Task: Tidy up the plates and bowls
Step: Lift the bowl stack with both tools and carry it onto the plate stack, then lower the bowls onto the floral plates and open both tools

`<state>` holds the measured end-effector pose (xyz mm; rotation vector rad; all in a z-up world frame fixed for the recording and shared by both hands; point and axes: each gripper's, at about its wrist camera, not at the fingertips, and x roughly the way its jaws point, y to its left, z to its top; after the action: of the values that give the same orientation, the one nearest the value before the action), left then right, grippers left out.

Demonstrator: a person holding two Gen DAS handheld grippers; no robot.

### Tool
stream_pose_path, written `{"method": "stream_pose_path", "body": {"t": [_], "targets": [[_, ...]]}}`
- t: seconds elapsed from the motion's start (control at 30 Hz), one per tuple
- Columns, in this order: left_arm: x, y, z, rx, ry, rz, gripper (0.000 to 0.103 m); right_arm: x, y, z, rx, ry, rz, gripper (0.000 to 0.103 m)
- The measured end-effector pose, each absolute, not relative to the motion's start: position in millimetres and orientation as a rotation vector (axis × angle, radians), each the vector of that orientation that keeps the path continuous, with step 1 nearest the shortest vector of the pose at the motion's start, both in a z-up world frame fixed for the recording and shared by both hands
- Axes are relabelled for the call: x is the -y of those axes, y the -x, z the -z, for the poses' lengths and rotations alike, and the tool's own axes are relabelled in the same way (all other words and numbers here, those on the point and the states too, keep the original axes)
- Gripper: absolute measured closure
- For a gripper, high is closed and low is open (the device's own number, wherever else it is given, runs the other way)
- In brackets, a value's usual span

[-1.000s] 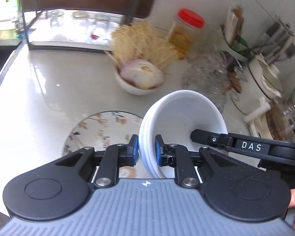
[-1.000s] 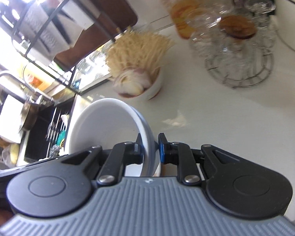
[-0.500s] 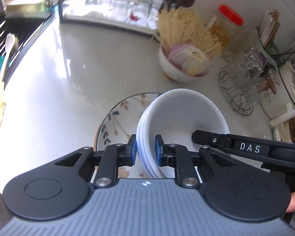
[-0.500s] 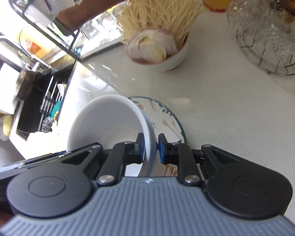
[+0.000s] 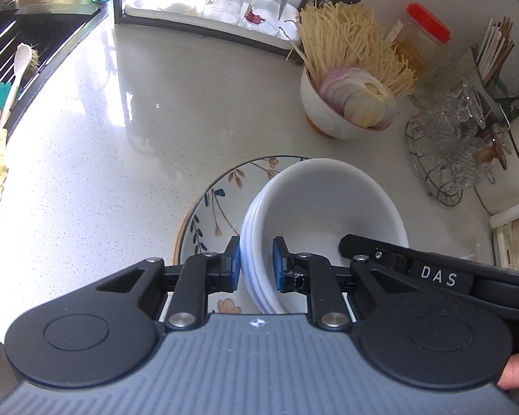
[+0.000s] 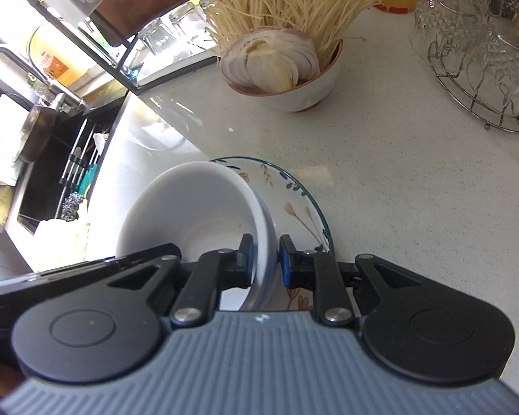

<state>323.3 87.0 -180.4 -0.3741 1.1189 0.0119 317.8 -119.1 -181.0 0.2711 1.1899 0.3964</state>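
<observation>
Lowering a stack of white bowls [image 5: 328, 214] onto the floral plate [image 5: 218, 207], both grippers sharing the load. Left gripper [image 5: 256, 263] fingers nearly closed, clamped on the stack's left rim; right gripper [image 6: 265, 259] fingers likewise pinched on the opposite rim. Stack sits tilted over the plate's right half on the white surface [image 5: 121, 138]; contact with the plate can't be confirmed. Next, probably: level the stack, seat it centred, then release both sides together so it doesn't tip.
</observation>
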Motion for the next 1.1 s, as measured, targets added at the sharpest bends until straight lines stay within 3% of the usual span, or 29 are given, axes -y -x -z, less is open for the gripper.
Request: {"method": "stream_pose_path", "body": {"t": [0.17, 0.23, 0.27, 0.33, 0.37, 0.67, 1.1], "targets": [[-89, -324, 174, -1.113, 0.384, -0.021, 0.081, 117, -325, 180, -1.191, -0.286, -0.408, 0.083], [-89, -324, 172, -1.11, 0.39, -0.016, 0.067, 118, -326, 178, -1.188, -0.29, -0.414, 0.081], [-90, -323, 171, -1.108, 0.392, -0.018, 0.063, 117, -326, 177, -1.188, -0.289, -0.415, 0.079], [-91, -322, 169, -1.098, 0.386, -0.017, 0.058, 117, -325, 172, -1.172, -0.294, -0.422, 0.059], [-92, -322, 168, -1.096, 0.385, -0.017, 0.058, 117, -324, 170, -1.159, -0.296, -0.428, 0.055], [-105, -304, 130, -1.009, 0.388, 0.011, 0.058, 124, -313, 138, -1.069, -0.27, -0.394, 0.054], [-107, -258, 42, -0.817, 0.287, 0.153, 0.058, 129, -256, 50, -0.811, -0.289, -0.332, 0.054]]}}
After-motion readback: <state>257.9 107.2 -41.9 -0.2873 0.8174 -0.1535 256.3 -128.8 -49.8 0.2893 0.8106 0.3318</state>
